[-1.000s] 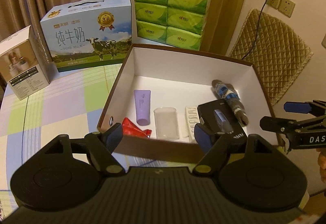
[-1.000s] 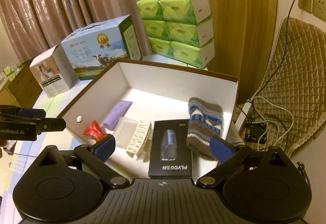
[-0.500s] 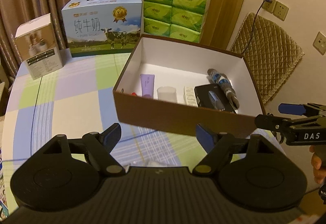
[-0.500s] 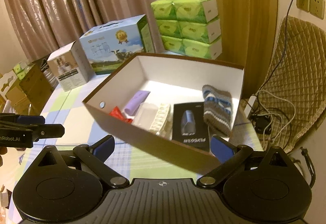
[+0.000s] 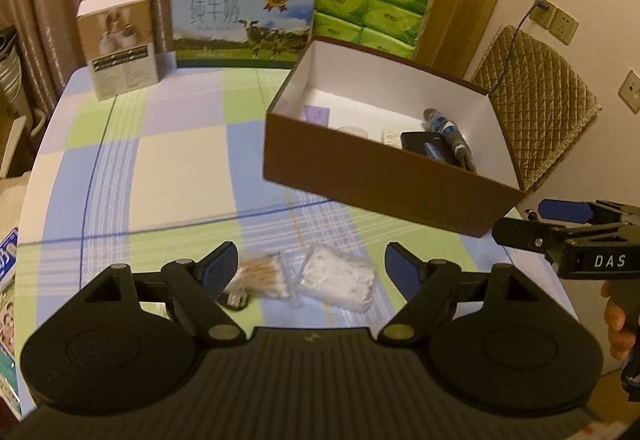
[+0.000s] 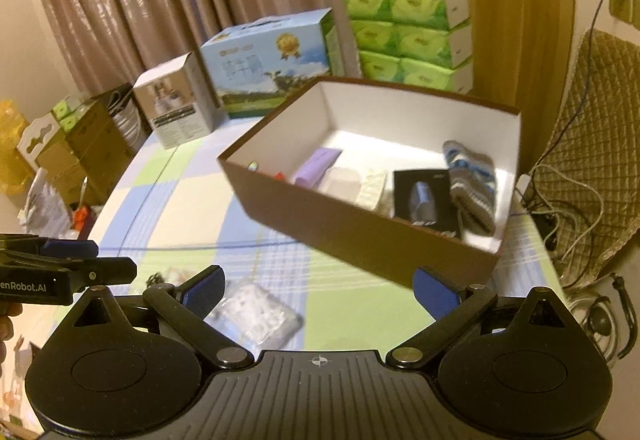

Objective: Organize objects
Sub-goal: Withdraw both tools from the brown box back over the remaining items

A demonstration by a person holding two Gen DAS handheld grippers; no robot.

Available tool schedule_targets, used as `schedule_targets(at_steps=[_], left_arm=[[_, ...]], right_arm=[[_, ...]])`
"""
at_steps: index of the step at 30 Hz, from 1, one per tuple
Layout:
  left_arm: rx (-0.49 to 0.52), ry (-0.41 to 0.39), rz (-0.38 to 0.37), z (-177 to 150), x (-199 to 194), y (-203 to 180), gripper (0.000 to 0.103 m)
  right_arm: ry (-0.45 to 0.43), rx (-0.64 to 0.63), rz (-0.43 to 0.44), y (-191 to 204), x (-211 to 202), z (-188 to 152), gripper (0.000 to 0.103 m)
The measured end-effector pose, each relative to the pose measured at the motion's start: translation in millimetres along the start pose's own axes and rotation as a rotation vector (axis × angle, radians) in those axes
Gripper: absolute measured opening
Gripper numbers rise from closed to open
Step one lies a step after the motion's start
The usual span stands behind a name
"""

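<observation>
**Grippers spread and empty above two packets; brown box part-filled**

Tabletop (image 5: pixel 180 144), covered in a blue, green and cream checked cloth, carries an open brown box (image 5: pixel 384 180) with a white interior, set toward the right side. Inside the box, seen from the right wrist view: a lilac tube (image 6: pixel 318 166) near the left wall, a red item (image 6: pixel 279 174) just beside it and mostly hidden by the front wall, a translucent container (image 6: pixel 342 180), a white ridged strip (image 6: pixel 372 188), a black packet (image 6: pixel 426 194) and a knitted blue-and-grey sock (image 6: pixel 468 184) against the right wall. These lie side by side along the floor of the box; whether neighbours touch cannot be told everywhere.

Left gripper (image 5: pixel 312 272) is spread wide, holding nothing. Between and just beyond its fingertips on the cloth lie a clear packet of cotton swabs (image 5: pixel 266 276) and, touching or just beside it, a clear packet of white pieces (image 5: pixel 340 276). Both packets sit outside the box, near its front wall.

Right gripper (image 6: pixel 320 290) is likewise spread wide and empty, hovering near the front right of the box; the white packet shows blurred beside its left finger. Part of a hand (image 5: pixel 618 324) grips its handle.

Along the far edge of the tabletop stand a small white carton (image 5: pixel 120 40), a blue milk case (image 5: pixel 244 24) and a stack of green tissue packs (image 5: pixel 372 0), the last directly behind the box. Curtains (image 6: pixel 160 0) hang behind.
</observation>
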State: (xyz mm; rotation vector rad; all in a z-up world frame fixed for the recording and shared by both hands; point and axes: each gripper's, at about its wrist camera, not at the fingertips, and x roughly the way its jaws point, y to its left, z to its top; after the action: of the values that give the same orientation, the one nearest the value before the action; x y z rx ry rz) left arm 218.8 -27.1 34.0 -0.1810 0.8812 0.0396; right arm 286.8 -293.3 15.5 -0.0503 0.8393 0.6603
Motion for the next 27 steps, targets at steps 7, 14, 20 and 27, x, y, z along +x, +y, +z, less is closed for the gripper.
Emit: schedule_targets(at_steps=[7,14,20,27], left_arm=[[-0.031,0.026,0.023,-20.8,-8.2,15.6,0.077],[-0.055,0.055,0.043,-38.7,-11.5,30.0,0.077],[-0.079,0.081,0.063,-52.0,-9.2,39.9,0.077],[-0.1,0.111,0.078,-62.9,-4.7,47.5,0.077]], right_arm=[[0.045,-0.023,0.022,18.2,5.9,-15.6,0.098],[0.078,-0.042,0.038,30.4,12.3,-27.2,0.098],[0.109,-0.052,0.052,37.6,22.3,-37.1,0.098],[0.14,-0.066,0.073,45.0,33.2,-45.9,0.098]])
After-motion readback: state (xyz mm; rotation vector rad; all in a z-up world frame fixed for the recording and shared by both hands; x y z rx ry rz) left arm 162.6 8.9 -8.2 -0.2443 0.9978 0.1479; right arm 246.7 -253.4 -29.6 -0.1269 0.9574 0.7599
